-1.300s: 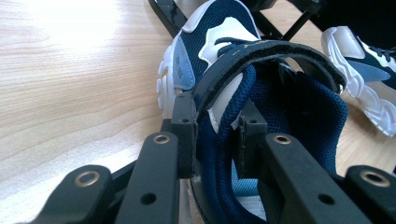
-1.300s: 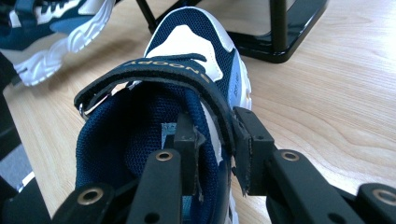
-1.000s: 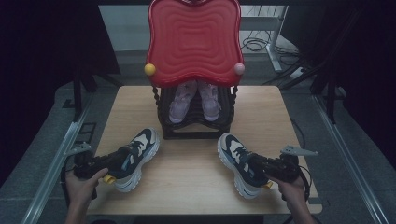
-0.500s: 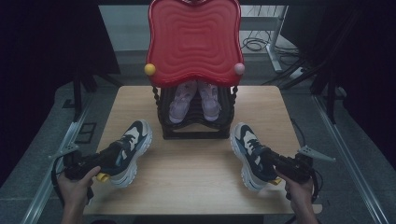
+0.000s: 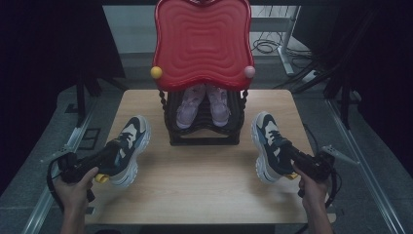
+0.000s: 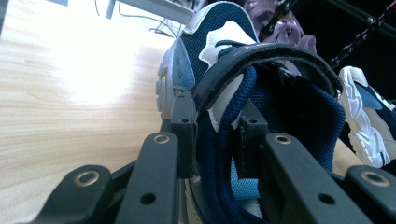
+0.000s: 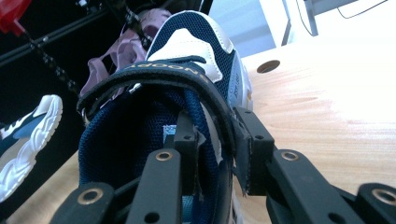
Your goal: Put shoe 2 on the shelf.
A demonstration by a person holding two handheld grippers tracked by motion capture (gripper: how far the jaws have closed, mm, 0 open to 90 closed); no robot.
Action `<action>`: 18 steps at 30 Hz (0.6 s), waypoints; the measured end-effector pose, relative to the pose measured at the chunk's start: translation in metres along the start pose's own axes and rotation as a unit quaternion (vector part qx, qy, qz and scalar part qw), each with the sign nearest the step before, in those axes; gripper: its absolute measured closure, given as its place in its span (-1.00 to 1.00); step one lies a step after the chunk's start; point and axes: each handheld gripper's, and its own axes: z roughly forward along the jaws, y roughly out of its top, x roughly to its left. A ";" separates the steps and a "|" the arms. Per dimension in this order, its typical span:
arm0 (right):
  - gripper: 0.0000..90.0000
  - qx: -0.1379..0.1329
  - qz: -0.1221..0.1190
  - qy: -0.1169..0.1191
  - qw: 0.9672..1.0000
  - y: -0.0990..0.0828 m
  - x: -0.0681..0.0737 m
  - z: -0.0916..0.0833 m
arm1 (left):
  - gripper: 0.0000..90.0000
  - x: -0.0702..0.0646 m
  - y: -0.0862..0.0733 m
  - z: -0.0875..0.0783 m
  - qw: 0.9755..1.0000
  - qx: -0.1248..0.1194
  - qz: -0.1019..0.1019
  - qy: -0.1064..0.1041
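Left hand-held gripper (image 5: 104, 163) clamped on left sneaker's (image 5: 127, 148) heel collar, right hand-held gripper (image 5: 292, 158) pinching right sneaker's (image 5: 268, 145) collar, both sneakers lengthwise on table (image 5: 204, 180), toes pointing away, flanking black rack (image 5: 202, 122)

One piece of lettering shows. In the right gripper view, gold letters run along the black strap (image 7: 159, 70) across the right shoe (image 7: 187, 60), upside down to the camera; they cannot be read for certain. A small mark sits on the pale side panel (image 6: 180, 65) of the left shoe (image 6: 219, 56), too blurred to read.
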 end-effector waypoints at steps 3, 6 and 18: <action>0.62 -0.004 0.004 -0.001 1.000 0.003 -0.002 0.004 | 0.65 0.001 0.002 0.003 1.000 -0.004 -0.002 -0.001; 0.62 -0.017 0.005 -0.010 1.000 0.006 -0.003 0.007 | 0.65 0.001 0.005 0.005 1.000 -0.008 -0.001 0.000; 0.62 -0.062 0.009 0.006 0.998 0.045 0.005 0.011 | 0.65 -0.009 0.041 0.008 0.999 -0.044 0.011 -0.004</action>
